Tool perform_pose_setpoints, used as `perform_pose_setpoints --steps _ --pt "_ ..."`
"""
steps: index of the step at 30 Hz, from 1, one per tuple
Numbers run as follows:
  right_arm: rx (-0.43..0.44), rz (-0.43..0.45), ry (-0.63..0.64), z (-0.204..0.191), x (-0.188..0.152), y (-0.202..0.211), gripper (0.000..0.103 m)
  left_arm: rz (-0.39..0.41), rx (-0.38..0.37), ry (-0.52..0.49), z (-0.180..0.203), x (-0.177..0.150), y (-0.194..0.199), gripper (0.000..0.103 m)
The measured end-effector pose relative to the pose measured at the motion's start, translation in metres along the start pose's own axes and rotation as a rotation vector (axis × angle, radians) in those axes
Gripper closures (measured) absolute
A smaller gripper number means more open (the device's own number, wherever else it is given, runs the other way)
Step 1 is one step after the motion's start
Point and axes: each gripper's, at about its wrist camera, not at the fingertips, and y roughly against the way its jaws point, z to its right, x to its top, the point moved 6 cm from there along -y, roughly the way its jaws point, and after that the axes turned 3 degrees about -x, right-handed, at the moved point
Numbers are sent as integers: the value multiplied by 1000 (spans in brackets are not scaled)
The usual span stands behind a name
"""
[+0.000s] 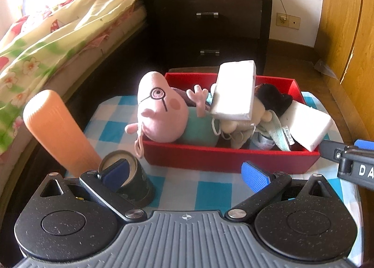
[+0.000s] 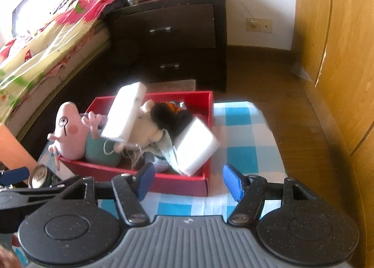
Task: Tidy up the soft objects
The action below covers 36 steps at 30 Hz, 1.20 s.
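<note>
A red box (image 1: 233,159) (image 2: 180,182) stands on a blue-and-white checked cloth (image 1: 210,188) and is heaped with soft things. A pink pig plush (image 1: 156,113) (image 2: 69,132) leans at its left end. One white sponge block (image 1: 233,91) (image 2: 125,111) stands tilted on top, and a second sponge block (image 1: 306,125) (image 2: 196,146) rests at the right end. A dark furry toy (image 1: 273,99) (image 2: 170,115) lies between them. My left gripper (image 1: 184,174) is open and empty in front of the box. My right gripper (image 2: 189,181) is open at the box's near right corner, holding nothing.
A tipped dark can (image 1: 131,179) (image 2: 39,175) lies by my left finger, beside an orange ribbed cylinder (image 1: 53,130). A bed with a floral quilt (image 1: 46,34) is on the left, a dark nightstand (image 1: 210,22) behind, and a wooden wardrobe (image 2: 339,57) on the right.
</note>
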Motion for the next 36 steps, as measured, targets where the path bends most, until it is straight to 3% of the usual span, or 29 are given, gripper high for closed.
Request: perform_pose_setpoints --steps 30,36 --pt "12 63 43 -7 -47 57 59 38 -4 6 -7 -34 39 5" --pt "-9 85 56 -7 -47 58 52 40 -25 12 -3 -36 42 5"
